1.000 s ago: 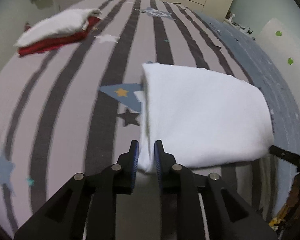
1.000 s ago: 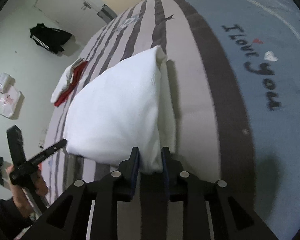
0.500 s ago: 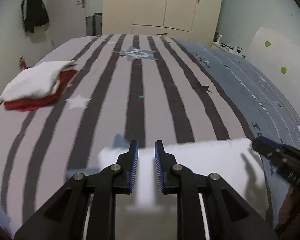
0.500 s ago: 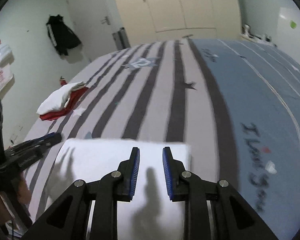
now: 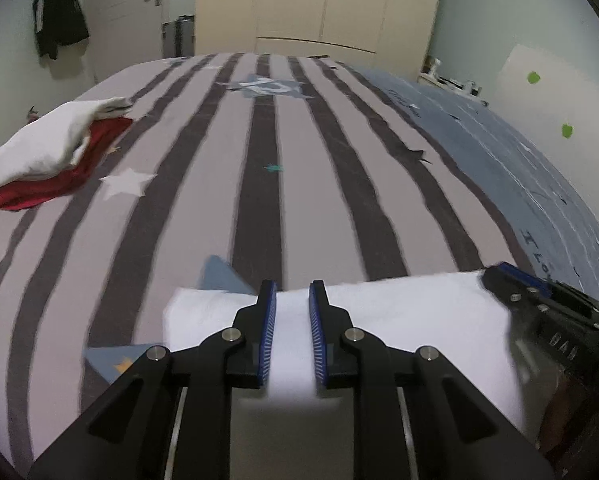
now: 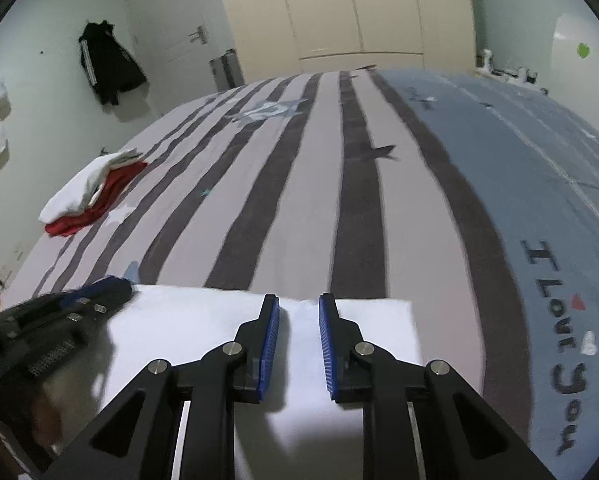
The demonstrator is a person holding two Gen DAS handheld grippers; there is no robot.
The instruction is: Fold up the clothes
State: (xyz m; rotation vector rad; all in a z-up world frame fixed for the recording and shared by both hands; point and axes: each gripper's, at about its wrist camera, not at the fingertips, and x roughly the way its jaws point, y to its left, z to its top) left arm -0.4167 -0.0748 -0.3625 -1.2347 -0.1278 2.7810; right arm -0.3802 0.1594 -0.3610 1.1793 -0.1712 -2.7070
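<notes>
A white garment (image 5: 419, 320) lies folded across the near end of the striped bed (image 5: 259, 200). Its far edge runs level with both sets of fingertips. My left gripper (image 5: 292, 286) is shut on the cloth, and white fabric fills the narrow gap between its blue pads. In the right wrist view the same garment (image 6: 203, 320) shows a small ridge of fabric pinched in my right gripper (image 6: 299, 300), whose jaws are closing. Each gripper shows in the other's view: the right (image 5: 515, 284) at the cloth's right end, the left (image 6: 111, 286) at its left end.
A stack of folded clothes (image 5: 47, 148), white on red, sits at the bed's left edge, also in the right view (image 6: 83, 188). Beyond the bed stand a cream wardrobe (image 5: 319, 0) and a door, with a black jacket (image 5: 59, 12) hanging on the wall.
Both grippers swung round with the cloth to face the wardrobe. The white garment, which stretched far ahead of them, now lies as a short band under them.
</notes>
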